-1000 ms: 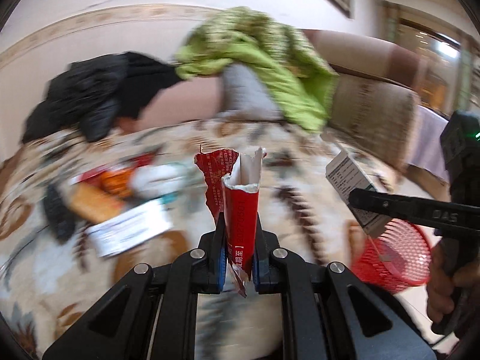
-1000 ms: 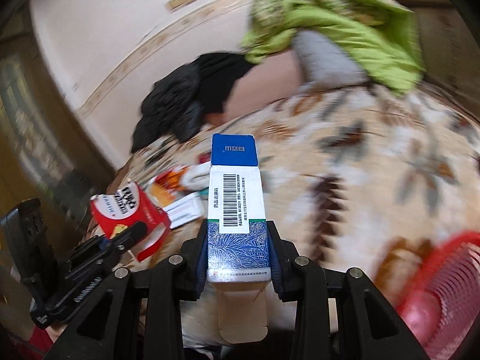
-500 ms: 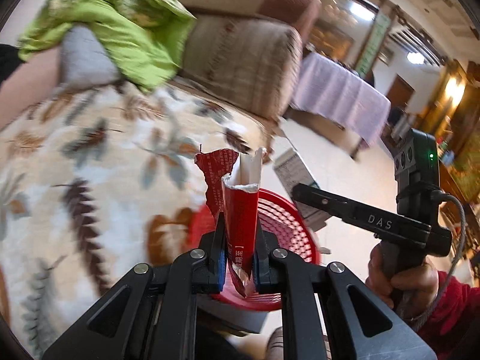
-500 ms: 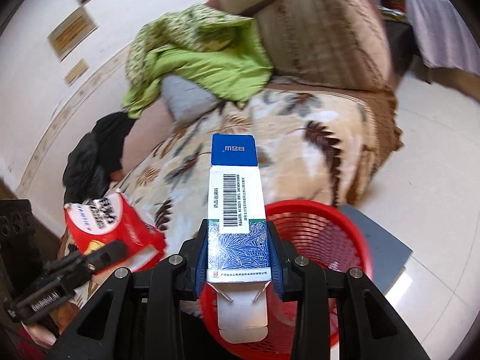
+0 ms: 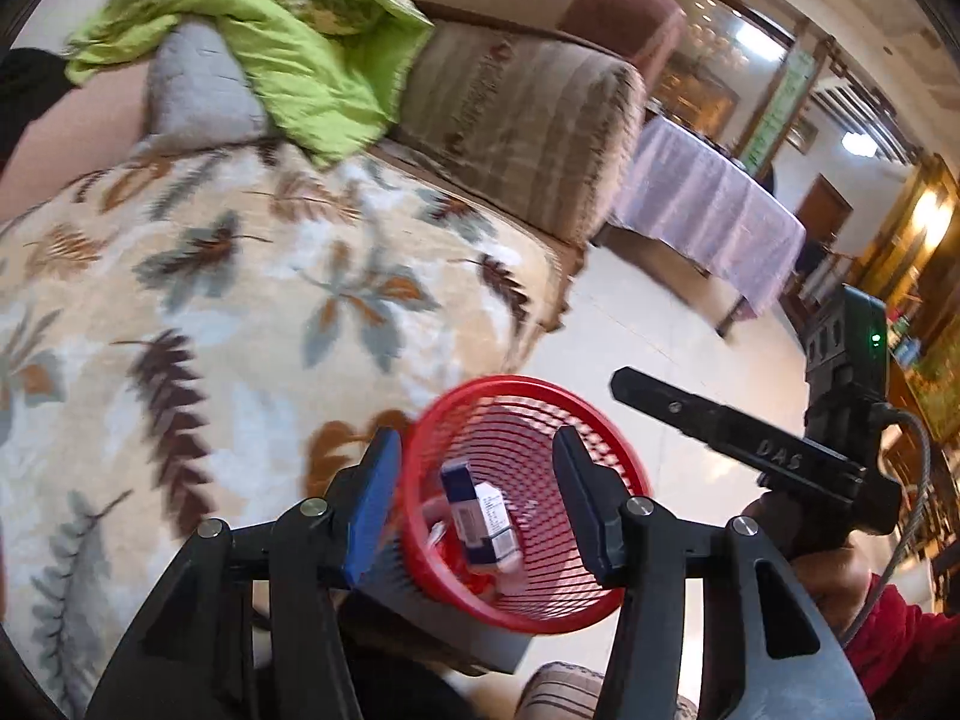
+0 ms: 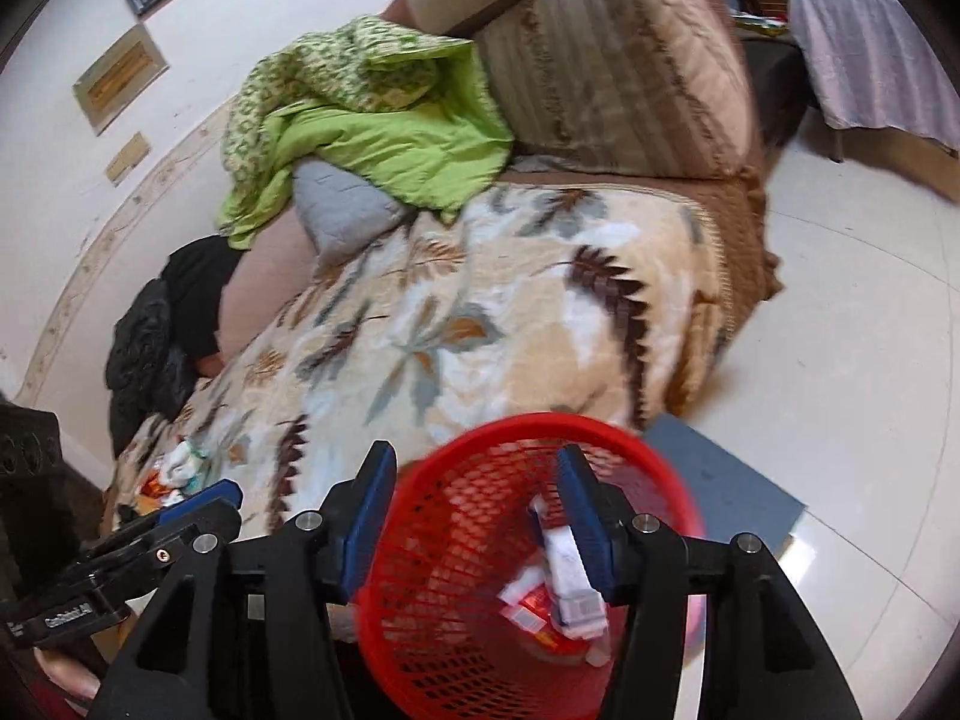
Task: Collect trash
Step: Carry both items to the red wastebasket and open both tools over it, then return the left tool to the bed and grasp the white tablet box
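Two parted claws (image 5: 474, 498), red basket (image 5: 600, 456), floral blanket (image 5: 240, 312)

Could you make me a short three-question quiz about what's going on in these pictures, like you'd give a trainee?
1. True or false: the left gripper is clamped on a red wrapper.
2. Where is the blue and white box?
A. on the floral blanket
B. inside the red basket
C. between the right gripper's pads
3. Fill in: the green quilt lies at the back of the ____.

Key:
1. False. Its jaws have just been opening and nothing is between them.
2. B. The right gripper has also just been opening and holds nothing.
3. Sofa.
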